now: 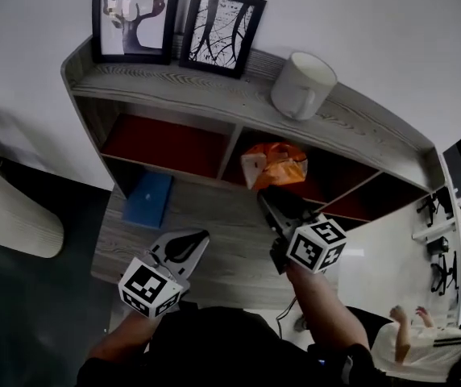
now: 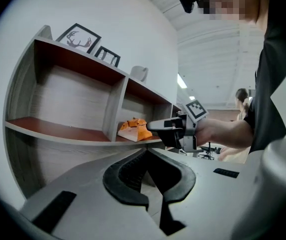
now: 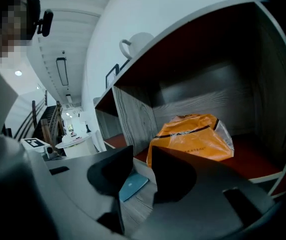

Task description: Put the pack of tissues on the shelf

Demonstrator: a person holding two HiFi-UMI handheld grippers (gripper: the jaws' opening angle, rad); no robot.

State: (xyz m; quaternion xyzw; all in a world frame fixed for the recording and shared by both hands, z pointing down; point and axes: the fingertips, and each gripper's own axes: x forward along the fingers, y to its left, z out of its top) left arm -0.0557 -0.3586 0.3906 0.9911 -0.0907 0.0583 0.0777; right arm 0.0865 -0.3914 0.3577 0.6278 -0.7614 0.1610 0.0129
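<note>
Basically placed already: pack of tissues lies in the middle compartment of the shelf, near its front edge. Right tool sits just in front of it, jaws apart, nothing btwn them, not touching the pack. Step in hand looks like the retreat. Pull straight back & level so no jaw snags the plastic wrap & drags the pack out. Left tool is closed & empty, low over the surface; best left parked.
</note>
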